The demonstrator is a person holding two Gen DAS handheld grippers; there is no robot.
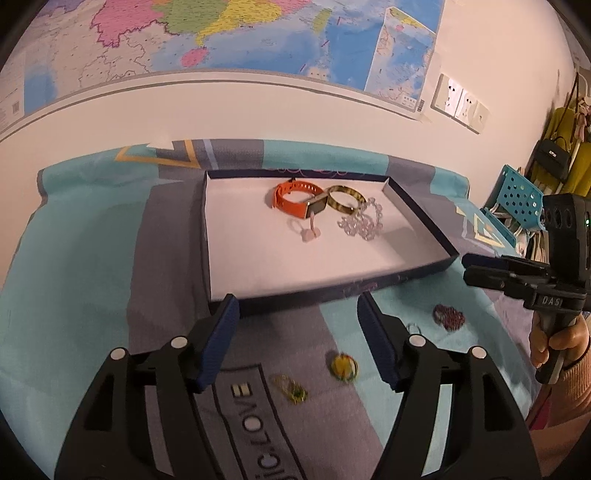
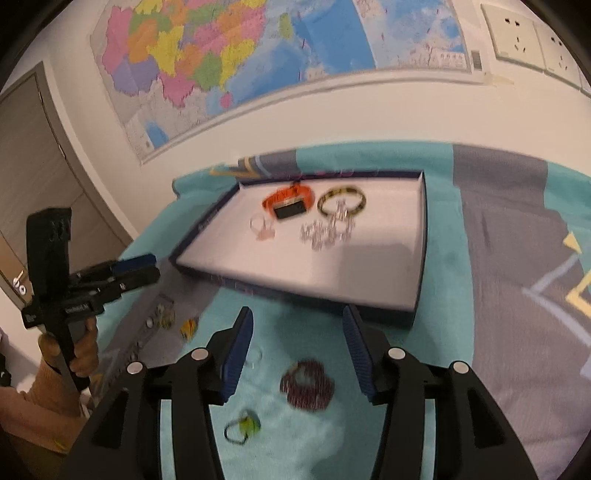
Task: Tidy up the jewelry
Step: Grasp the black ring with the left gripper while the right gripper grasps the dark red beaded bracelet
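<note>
Tray: shallow, dark-walled, white inside [image 1: 417, 201], lying on a teal and grey cloth [image 1: 92, 280] below a wall map [image 1: 207, 33].
Contents: orange watch [image 1: 295, 197], yellow-black bangle [image 1: 345, 199] just beside it, clear bead chain [image 1: 360, 221] against the bangle, pale pink ring [image 1: 306, 230] in front of the watch.
Loose pieces: dark red bead bracelet [image 2: 306, 386], yellow bead ball [image 1: 344, 365], green-yellow clip [image 1: 291, 389], small clear ring [image 2: 253, 356], green charm on a dark loop [image 2: 243, 430]; all on the cloth, near the tray's front wall.
Left tool: [image 1: 297, 341] tilted down toward the cloth, jaws apart, nothing between the pads.
Right tool: [image 2: 297, 352] tilted down likewise, jaws partly apart, empty; a hand [image 1: 561, 339] grips its handle.
Relation: red bracelet lies just below the right tool's gap; bead ball and clip lie between the left tool's fingers in view, untouched; tray sits just beyond both tips.
</note>
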